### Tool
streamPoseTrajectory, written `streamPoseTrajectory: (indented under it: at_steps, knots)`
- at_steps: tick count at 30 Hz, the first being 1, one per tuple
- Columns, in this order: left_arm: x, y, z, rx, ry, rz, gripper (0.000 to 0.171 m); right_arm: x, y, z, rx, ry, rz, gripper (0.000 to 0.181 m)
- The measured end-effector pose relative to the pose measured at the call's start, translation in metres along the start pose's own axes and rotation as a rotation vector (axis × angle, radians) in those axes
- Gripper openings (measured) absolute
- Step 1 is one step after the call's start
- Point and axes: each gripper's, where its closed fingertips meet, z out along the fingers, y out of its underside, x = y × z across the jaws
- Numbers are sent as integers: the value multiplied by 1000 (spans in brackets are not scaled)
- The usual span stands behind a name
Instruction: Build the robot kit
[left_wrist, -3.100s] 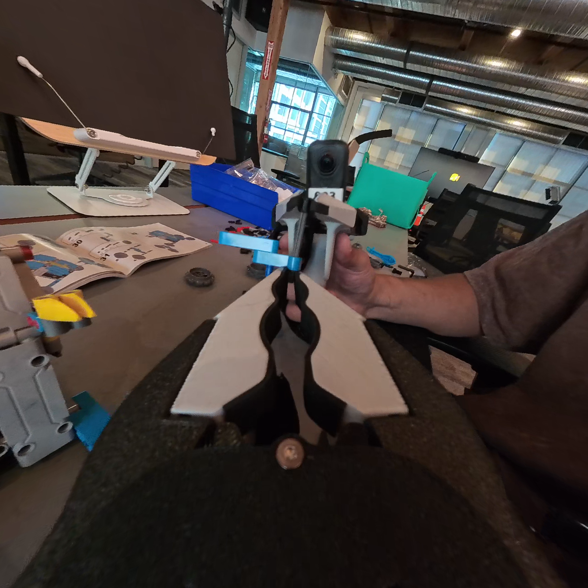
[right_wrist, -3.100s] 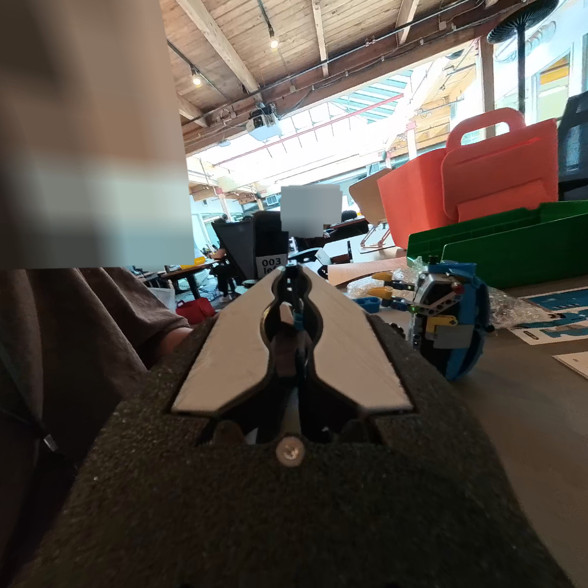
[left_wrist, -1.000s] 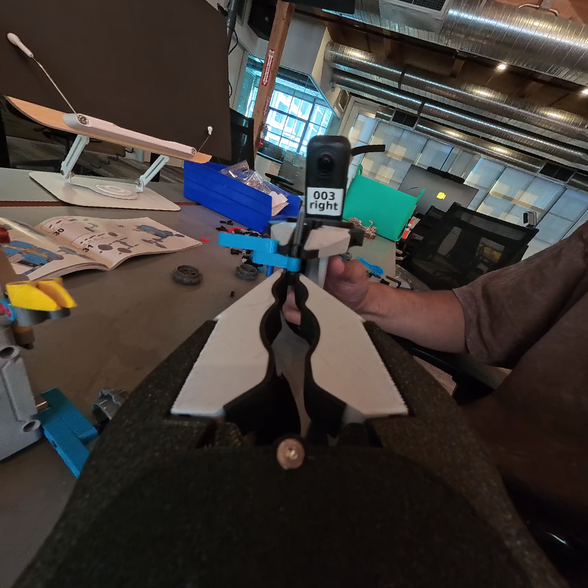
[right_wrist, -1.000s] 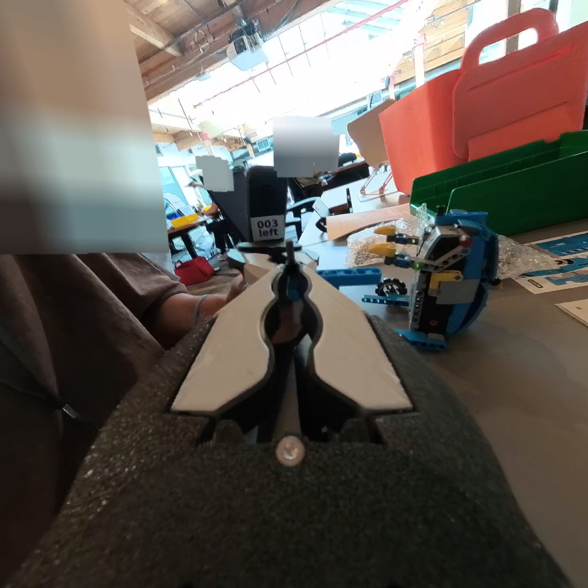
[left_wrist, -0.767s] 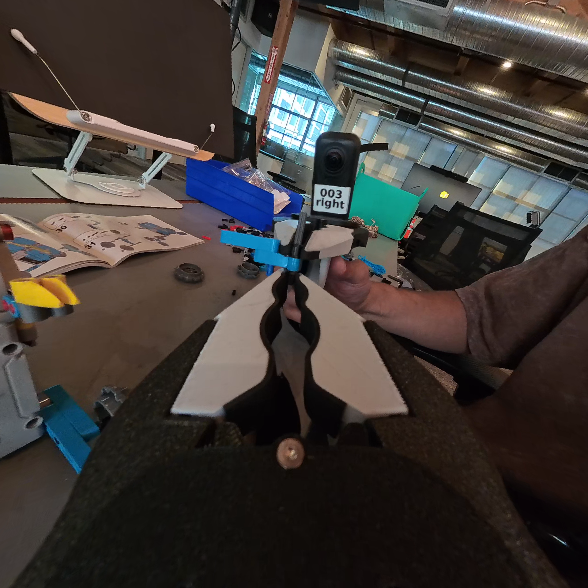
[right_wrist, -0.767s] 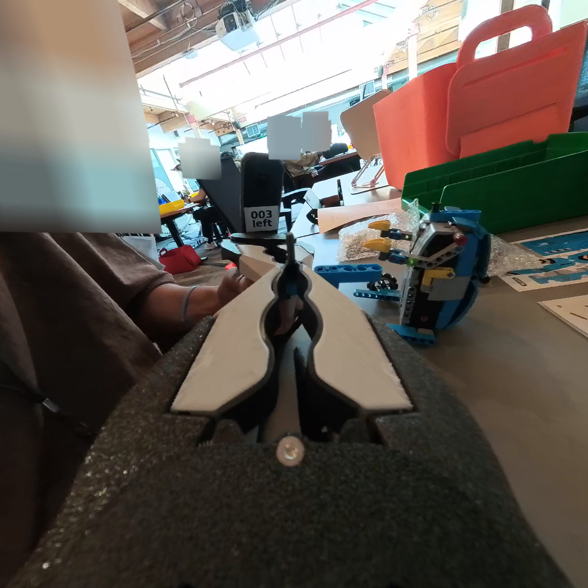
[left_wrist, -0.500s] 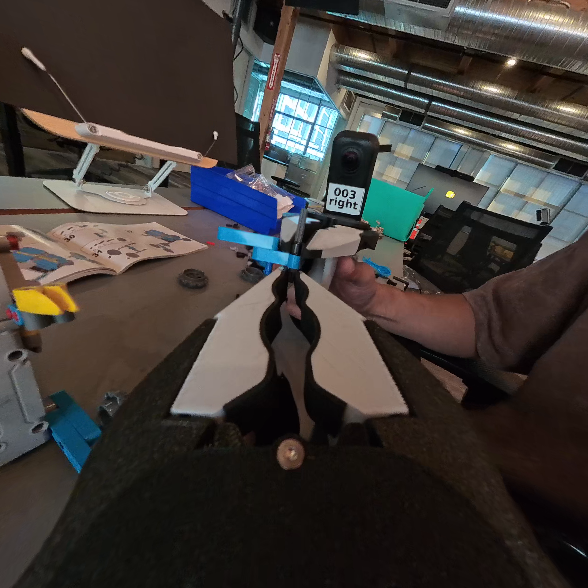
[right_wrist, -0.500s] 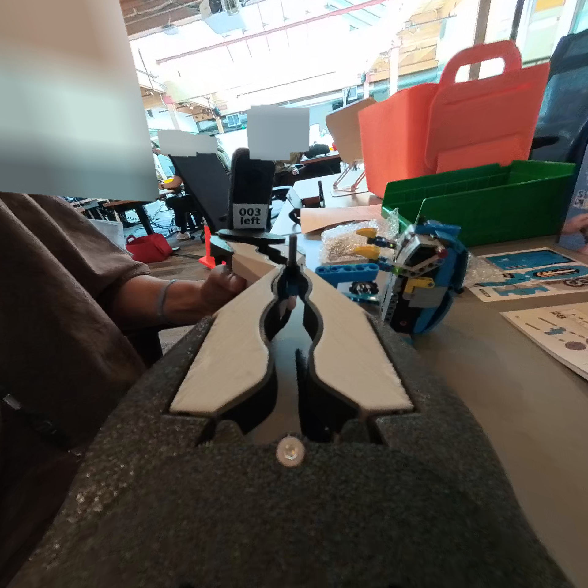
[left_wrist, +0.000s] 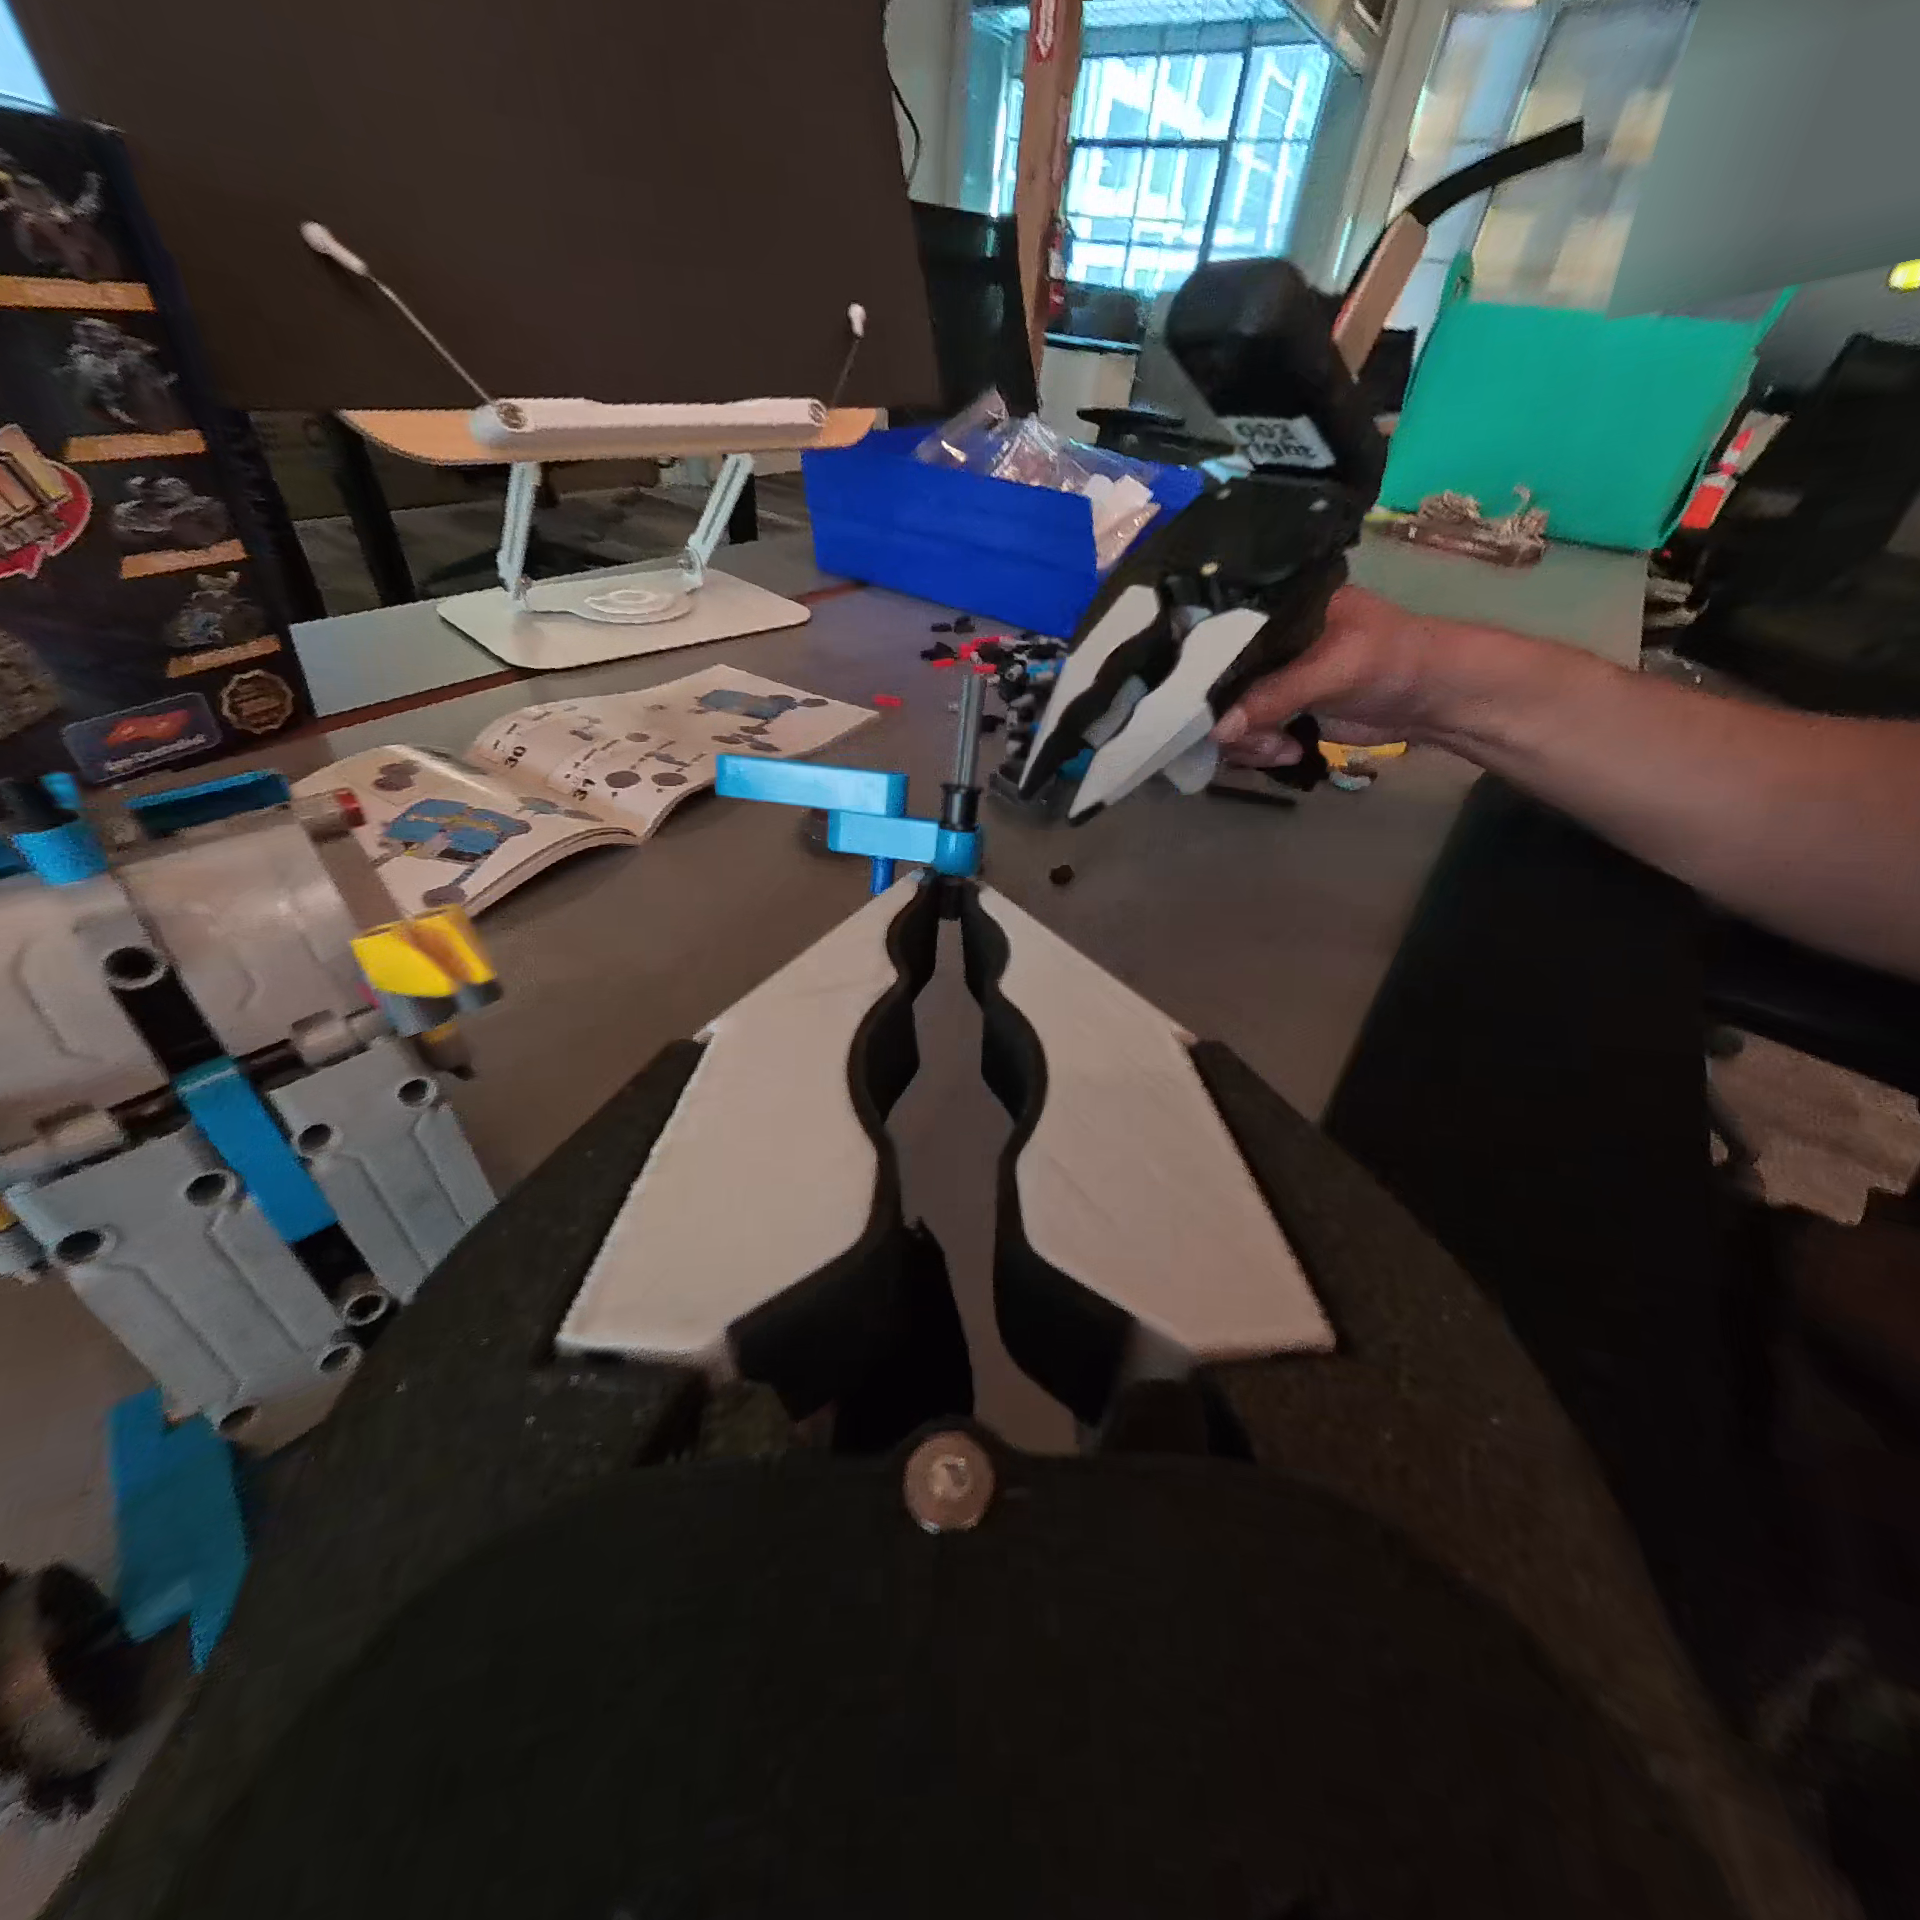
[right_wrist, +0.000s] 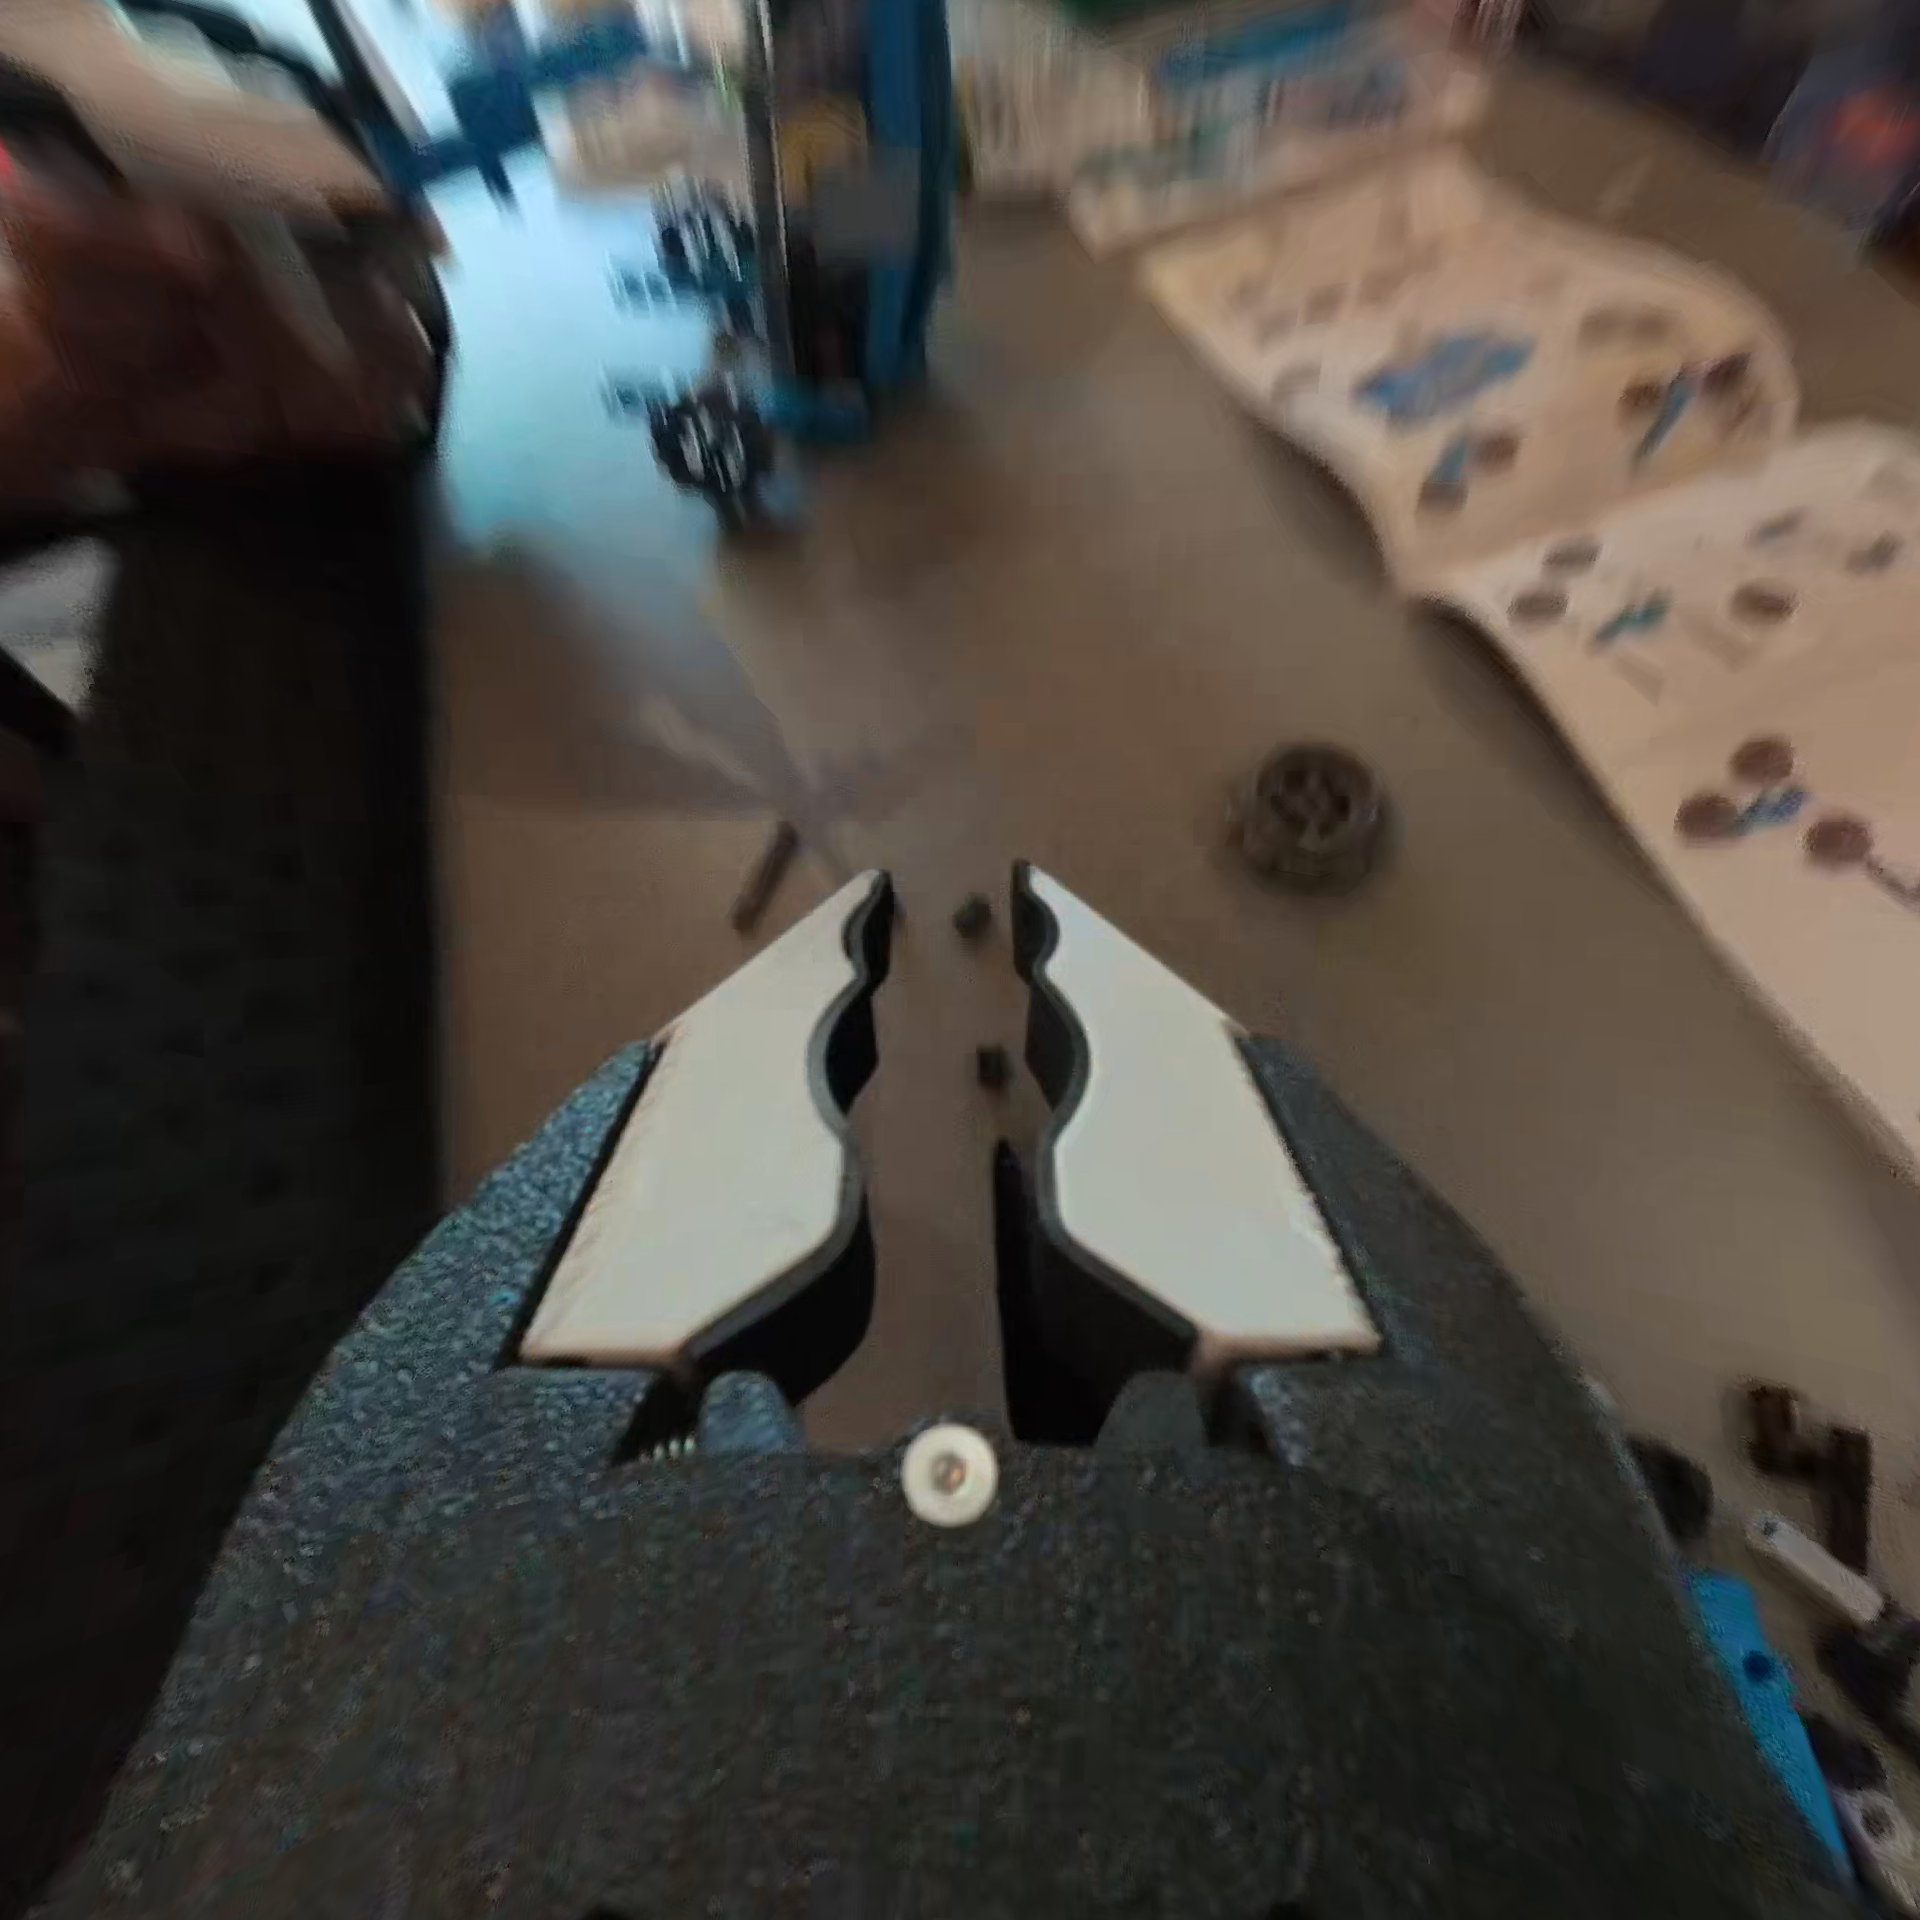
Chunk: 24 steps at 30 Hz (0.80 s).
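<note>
My left gripper (left_wrist: 940, 896) is shut on a small blue beam assembly (left_wrist: 831, 805) and holds it above the table. A dark axle (left_wrist: 968, 727) stands up from it. My right gripper shows in the left wrist view (left_wrist: 1081, 795), open, tilted down at the table among small loose parts, held by a hand (left_wrist: 1340, 686). In the blurred right wrist view my right gripper (right_wrist: 951, 883) is open and empty just above the grey table. A tiny black pin (right_wrist: 971, 914) lies between its tips and a second pin (right_wrist: 992, 1065) lies further in.
A dark gear (right_wrist: 1304, 821) and an open instruction booklet (right_wrist: 1558, 520) lie to the right. A grey and blue model (left_wrist: 208, 1091) stands at the left. A blue bin (left_wrist: 966, 540), a white stand (left_wrist: 623, 520) and a green bag (left_wrist: 1558, 426) stand at the back. Tip to tip, the grippers are about 15 cm apart. To reach the dark gear (right_wrist: 1304, 821) in a straight line is about 8 cm for my right fingers, about 25 cm for my left.
My right gripper has let go of the axle, opened, and swung away and down to the table. My left gripper still holds the blue assembly.
</note>
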Motion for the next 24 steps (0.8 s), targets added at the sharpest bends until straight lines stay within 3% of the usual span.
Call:
streamPoseTrajectory:
  at_steps: [3, 6, 20, 24]
  knots:
    - [4, 4, 5, -27, 15, 21, 3, 3, 24, 17, -137, 51, -57, 21]
    - [5, 4, 5, -25, 15, 22, 3, 9, 28, 27, -202, 99, -62, 21]
    - [7, 3, 3, -15, 25, 24, 3, 5, 32, 42, -227, 72, 93, 20]
    - [6, 3, 3, -14, 24, 20, 3, 10, 34, 42, -243, 115, 57, 8]
